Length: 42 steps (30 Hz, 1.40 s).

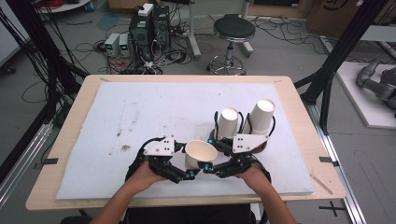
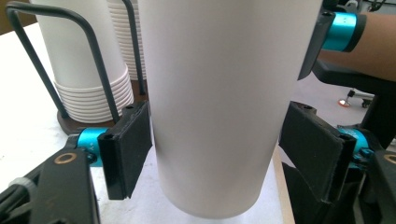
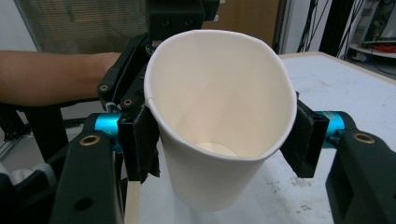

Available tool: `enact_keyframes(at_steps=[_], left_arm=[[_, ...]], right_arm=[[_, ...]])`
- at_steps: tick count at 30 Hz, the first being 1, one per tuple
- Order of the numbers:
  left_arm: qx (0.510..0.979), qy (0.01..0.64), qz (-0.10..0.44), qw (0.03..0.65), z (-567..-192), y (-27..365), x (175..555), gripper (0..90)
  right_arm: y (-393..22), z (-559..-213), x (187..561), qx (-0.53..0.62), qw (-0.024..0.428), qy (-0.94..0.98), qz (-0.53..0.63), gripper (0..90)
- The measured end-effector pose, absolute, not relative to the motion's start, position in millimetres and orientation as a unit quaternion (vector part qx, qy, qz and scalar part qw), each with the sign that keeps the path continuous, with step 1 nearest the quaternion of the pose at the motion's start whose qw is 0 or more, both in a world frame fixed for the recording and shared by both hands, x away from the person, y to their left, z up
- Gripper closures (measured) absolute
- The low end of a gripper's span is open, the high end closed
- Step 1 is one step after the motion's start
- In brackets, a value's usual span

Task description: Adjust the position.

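Observation:
A white paper cup (image 1: 200, 155) hangs above the front middle of the table, held between both grippers. My right gripper (image 3: 219, 135) is shut on the cup (image 3: 219, 93) near its rim, which is squeezed into an oval. My left gripper (image 2: 215, 140) has its pads against the lower sides of the cup (image 2: 219, 93). In the high view the left gripper (image 1: 190, 174) comes in from the left and the right gripper (image 1: 210, 169) from the right. Two stacks of white cups (image 1: 229, 122) (image 1: 261, 115) stand in a dark wire holder (image 2: 70, 123) just behind.
A white foam board (image 1: 140, 112) covers most of the wooden table (image 1: 70, 140). Beyond the table's far edge are a black stool (image 1: 233, 30), computer cases (image 1: 149, 25) and loose cables on the floor. A grey robot arm (image 1: 378, 81) lies at the far right.

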State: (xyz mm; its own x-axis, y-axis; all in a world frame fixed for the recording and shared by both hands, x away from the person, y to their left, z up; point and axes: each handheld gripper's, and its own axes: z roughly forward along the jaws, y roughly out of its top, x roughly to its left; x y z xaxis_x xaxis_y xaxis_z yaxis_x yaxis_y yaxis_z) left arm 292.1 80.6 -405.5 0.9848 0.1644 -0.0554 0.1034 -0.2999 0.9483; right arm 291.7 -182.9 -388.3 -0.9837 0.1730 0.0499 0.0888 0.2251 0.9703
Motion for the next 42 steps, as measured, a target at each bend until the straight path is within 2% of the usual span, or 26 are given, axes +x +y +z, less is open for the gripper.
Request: enact_keyframes(at_steps=[5, 11, 19, 24, 27, 30, 32, 34, 38, 39, 42], left_arm=[[0.807, 0.079, 0.024, 0.584, -406.1, 79.3, 291.7, 28.3], [0.808, 0.073, 0.025, 0.584, -406.4, 80.8, 291.6, 34.4], [0.802, 0.076, 0.022, 0.592, -406.3, 82.1, 292.0, 34.9], [0.803, 0.073, 0.020, 0.591, -406.4, 81.0, 291.1, 35.4], [0.805, 0.070, 0.022, 0.588, -406.6, 80.8, 291.1, 36.9], [0.805, 0.071, 0.025, 0.588, -406.8, 80.5, 291.0, 36.7], [0.803, 0.076, 0.027, 0.591, -406.9, 79.8, 291.0, 34.5], [0.803, 0.088, 0.031, 0.588, -406.8, 78.0, 291.0, 25.4], [0.806, 0.083, 0.031, 0.586, -407.0, 76.9, 290.4, 26.2], [0.807, 0.077, 0.031, 0.585, -407.0, 77.1, 290.5, 30.2], [0.809, 0.071, 0.030, 0.583, -407.3, 77.5, 290.0, 34.3]], right_arm=[[-179.7, -388.2, 290.9, 0.080, 0.035, 0.790, 0.607, 37.3], [-177.8, -388.3, 290.2, 0.078, 0.034, 0.794, 0.601, 37.1], [-176.3, -387.8, 288.8, 0.089, 0.031, 0.777, 0.623, 25.3], [-177.5, -386.8, 288.4, 0.084, 0.031, 0.775, 0.626, 27.7], [-178.5, -386.2, 288.2, 0.077, 0.039, 0.777, 0.623, 35.1], [-178.7, -385.9, 288.1, 0.072, 0.043, 0.781, 0.619, 37.8], [-178.9, -385.5, 288.0, 0.070, 0.043, 0.781, 0.619, 37.9], [-178.1, -385.1, 287.3, 0.066, 0.043, 0.782, 0.618, 37.8], [-176.2, -385.9, 286.7, 0.061, 0.045, 0.787, 0.612, 37.8], [-175.3, -386.2, 286.2, 0.061, 0.044, 0.789, 0.610, 37.9], [-175.4, -386.4, 286.7, 0.062, 0.048, 0.790, 0.608, 37.8]])
